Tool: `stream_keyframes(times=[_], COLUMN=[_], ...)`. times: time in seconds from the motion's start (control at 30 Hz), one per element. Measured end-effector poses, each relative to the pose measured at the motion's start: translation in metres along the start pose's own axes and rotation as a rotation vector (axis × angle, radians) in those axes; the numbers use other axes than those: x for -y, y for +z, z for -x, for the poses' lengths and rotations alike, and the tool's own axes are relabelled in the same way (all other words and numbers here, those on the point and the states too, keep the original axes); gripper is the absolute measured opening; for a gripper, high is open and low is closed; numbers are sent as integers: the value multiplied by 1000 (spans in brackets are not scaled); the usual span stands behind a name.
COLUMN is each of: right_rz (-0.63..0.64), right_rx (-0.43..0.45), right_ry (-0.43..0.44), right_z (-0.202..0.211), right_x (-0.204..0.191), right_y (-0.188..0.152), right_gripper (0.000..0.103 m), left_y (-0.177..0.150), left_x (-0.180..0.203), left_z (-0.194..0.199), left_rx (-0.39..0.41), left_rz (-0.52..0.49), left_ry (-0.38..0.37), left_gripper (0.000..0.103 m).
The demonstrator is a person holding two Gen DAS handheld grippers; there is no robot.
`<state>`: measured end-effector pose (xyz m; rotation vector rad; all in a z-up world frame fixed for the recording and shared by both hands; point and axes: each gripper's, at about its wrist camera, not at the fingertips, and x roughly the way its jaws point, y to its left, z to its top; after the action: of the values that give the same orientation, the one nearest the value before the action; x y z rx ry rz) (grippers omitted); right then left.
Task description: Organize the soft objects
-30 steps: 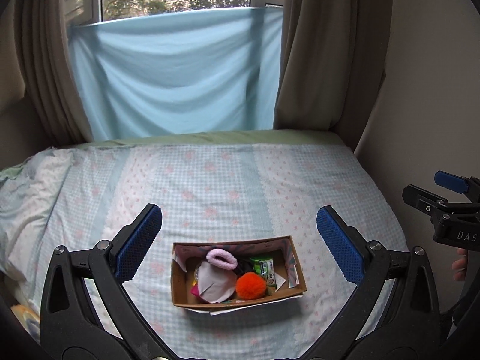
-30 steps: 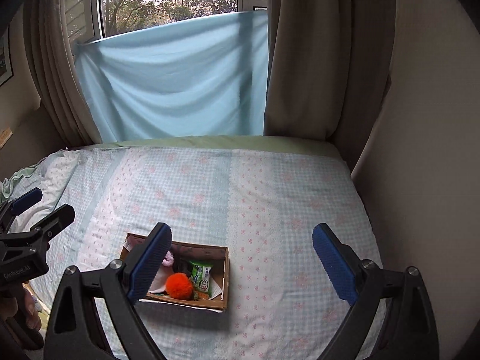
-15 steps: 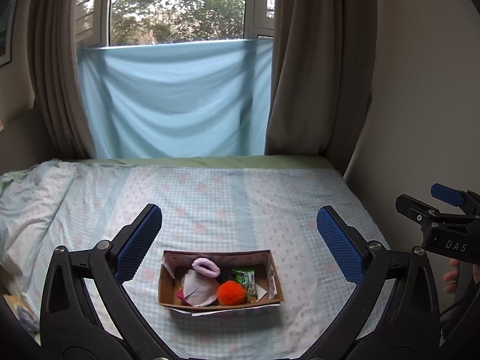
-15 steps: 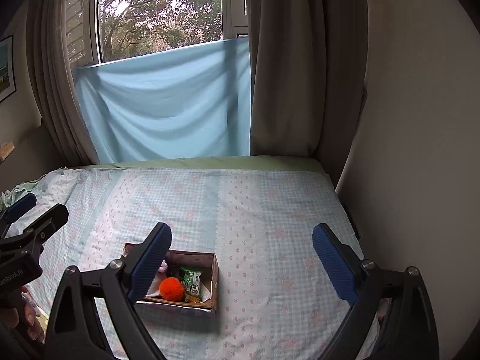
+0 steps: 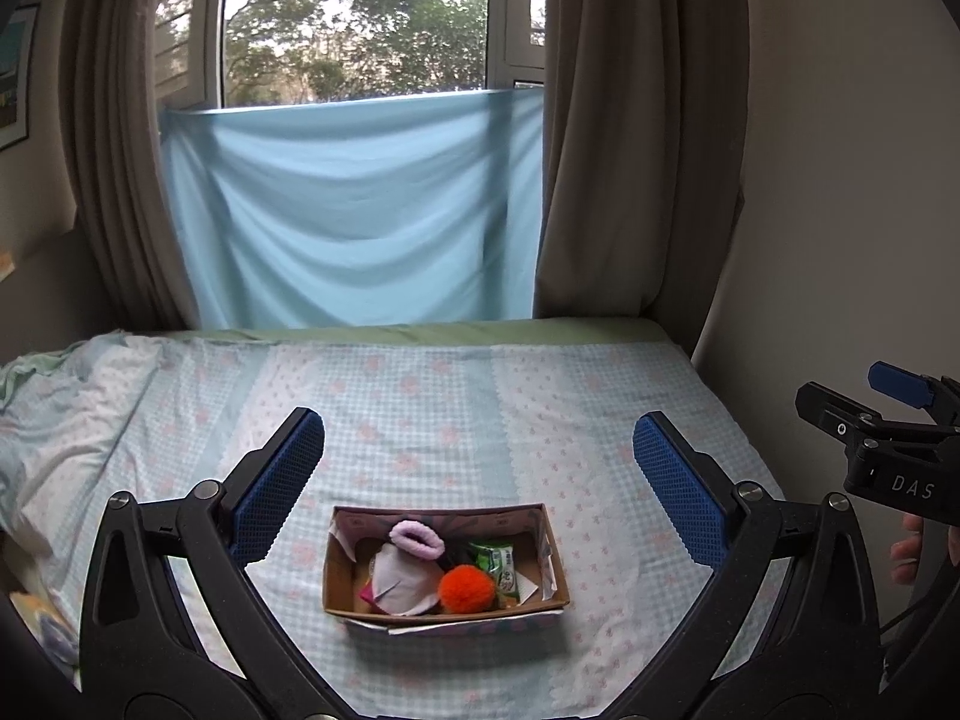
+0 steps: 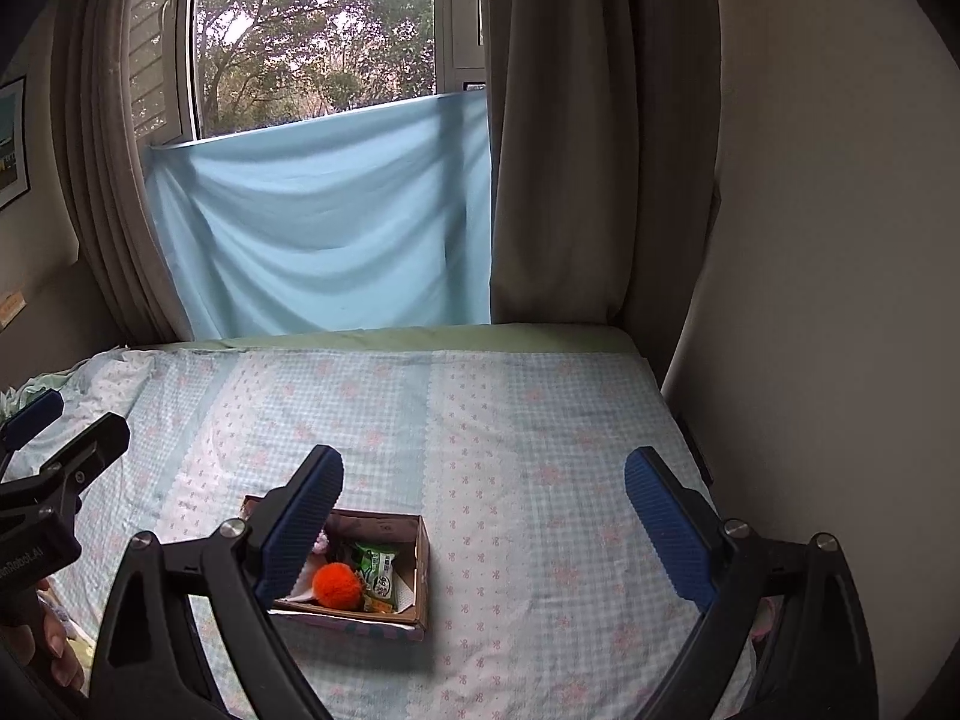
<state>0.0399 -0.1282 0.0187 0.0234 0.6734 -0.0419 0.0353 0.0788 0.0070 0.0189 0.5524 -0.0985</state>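
A small cardboard box (image 5: pixel 549 546) (image 6: pixel 423 564) sits on the bed near its front edge. Inside lie an orange pom-pom (image 5: pixel 467 589) (image 6: pixel 338 585), a pink scrunchie (image 5: pixel 416 538), a pale folded cloth (image 5: pixel 401 583) and a green packet (image 5: pixel 501 564) (image 6: pixel 378 570). My left gripper (image 5: pixel 477 468) hangs open above and in front of the box, holding nothing. My right gripper (image 6: pixel 483 507) is open too, off to the box's right, its left finger hiding part of the box. Each gripper shows at the edge of the other's view.
The bed (image 5: pixel 420 396) carries a pale blue checked sheet with pink flowers, rumpled at the left. A light blue cloth (image 5: pixel 354 210) hangs over the window between brown curtains (image 5: pixel 630 150). A plain wall (image 6: pixel 840 240) borders the bed on the right. A hand (image 5: pixel 909 552) holds the right gripper.
Both grippers have pulled back and up from the bed, so the box looks smaller and lower and more window shows. Both stayed open. The box contents have not moved.
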Motion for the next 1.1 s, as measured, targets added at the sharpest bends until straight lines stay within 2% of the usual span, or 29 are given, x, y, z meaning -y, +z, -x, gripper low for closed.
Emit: stream_keyframes(times=[1.1], right_rz=[4], right_rx=[13], right_ry=[-7], right_z=[2], right_x=[0], right_y=[0], right_gripper=[94], left_y=[1], left_x=[-1], left_z=[0], left_rx=[10], left_rz=[0], left_ry=[1], left_gripper=[103])
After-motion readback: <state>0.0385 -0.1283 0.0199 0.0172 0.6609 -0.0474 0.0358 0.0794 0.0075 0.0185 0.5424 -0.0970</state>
